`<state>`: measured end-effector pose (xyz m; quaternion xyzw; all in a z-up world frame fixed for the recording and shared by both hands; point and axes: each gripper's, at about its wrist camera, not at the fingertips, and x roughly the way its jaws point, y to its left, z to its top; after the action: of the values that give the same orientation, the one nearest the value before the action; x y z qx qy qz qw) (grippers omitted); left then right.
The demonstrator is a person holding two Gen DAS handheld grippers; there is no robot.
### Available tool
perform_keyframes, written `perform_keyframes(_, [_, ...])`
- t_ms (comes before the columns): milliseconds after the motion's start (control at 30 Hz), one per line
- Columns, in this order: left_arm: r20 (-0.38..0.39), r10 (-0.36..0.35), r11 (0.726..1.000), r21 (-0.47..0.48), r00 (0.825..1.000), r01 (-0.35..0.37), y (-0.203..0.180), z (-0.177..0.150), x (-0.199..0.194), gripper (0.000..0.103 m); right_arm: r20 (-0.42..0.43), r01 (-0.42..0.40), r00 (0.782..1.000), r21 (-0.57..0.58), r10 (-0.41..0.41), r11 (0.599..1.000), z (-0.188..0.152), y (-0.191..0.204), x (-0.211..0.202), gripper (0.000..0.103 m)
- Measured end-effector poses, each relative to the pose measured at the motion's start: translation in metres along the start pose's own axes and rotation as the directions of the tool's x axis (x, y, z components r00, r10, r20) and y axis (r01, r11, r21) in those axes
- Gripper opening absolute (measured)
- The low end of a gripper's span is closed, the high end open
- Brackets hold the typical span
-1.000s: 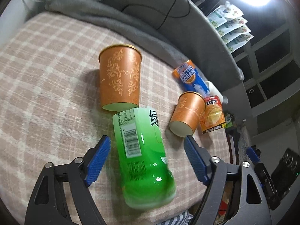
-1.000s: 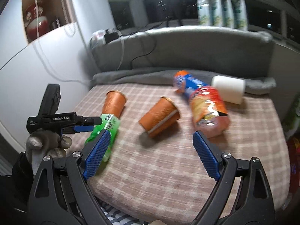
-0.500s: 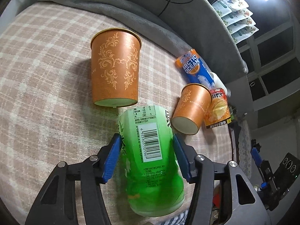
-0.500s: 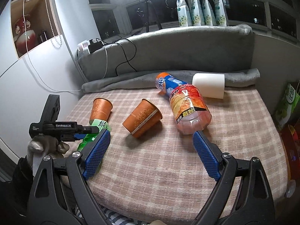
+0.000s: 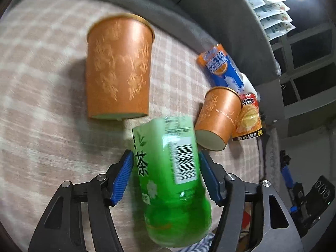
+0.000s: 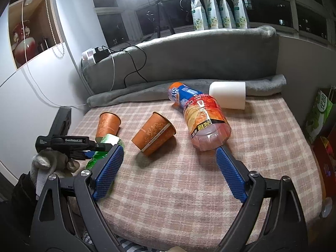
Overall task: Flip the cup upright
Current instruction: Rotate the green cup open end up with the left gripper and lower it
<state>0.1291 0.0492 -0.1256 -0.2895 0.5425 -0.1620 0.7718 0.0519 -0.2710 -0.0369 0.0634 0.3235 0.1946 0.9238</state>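
Observation:
Two orange paper cups lie on the plaid cloth. One [image 5: 118,67] [image 6: 108,125] lies just beyond the green bottle, the other [image 5: 219,117] [image 6: 154,133] lies on its side mid-table. My left gripper [image 5: 166,174] is shut on the green tea bottle [image 5: 170,180], which is tilted up; it also shows at the left of the right wrist view [image 6: 100,153]. My right gripper [image 6: 168,172] is open and empty, above the near part of the table.
A blue Arctic Ocean bottle [image 6: 182,94], a red-orange drink bottle [image 6: 204,121] and a white cup [image 6: 227,94] lie at the back right. A grey blanket [image 6: 147,94] and cushion run along the far edge. The wall stands to the left.
My left gripper closed on the green bottle and has begun lifting and turning it. The right gripper has drawn back and risen, staying open.

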Motion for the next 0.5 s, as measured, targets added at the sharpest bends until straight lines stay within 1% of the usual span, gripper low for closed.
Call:
perform_keyframes(67, [0.022, 0.015, 0.999, 0.034, 1.000, -0.015, -0.007, -0.002, 0.001, 0.059, 0.001, 0.005, 1.000, -0.001, -0.005, 1.000, 0.000, -0.001, -0.001, 0.092])
perform_keyframes(167, [0.043, 0.033, 0.997, 0.063, 0.999, -0.035, -0.015, -0.003, 0.002, 0.059, 0.003, 0.014, 1.000, -0.005, -0.014, 1.000, -0.001, -0.003, -0.002, 0.092])
perform_keyframes(300, [0.066, 0.036, 0.996, 0.085, 0.997, -0.042, -0.021, -0.005, -0.002, 0.059, 0.004, 0.024, 1.000, 0.005, -0.024, 1.000, -0.003, -0.007, -0.002, 0.092])
perform_keyframes(433, [0.116, 0.043, 0.991, 0.117, 0.992, -0.056, -0.031, -0.009, -0.013, 0.057, -0.002, 0.026, 1.000, 0.018, -0.026, 1.000, -0.004, -0.011, 0.001, 0.092])
perform_keyframes(500, [0.153, 0.051, 0.986, 0.148, 0.987, -0.074, -0.038, -0.013, -0.020, 0.057, -0.004, 0.024, 1.000, 0.021, -0.024, 0.999, -0.005, -0.012, 0.002, 0.092])
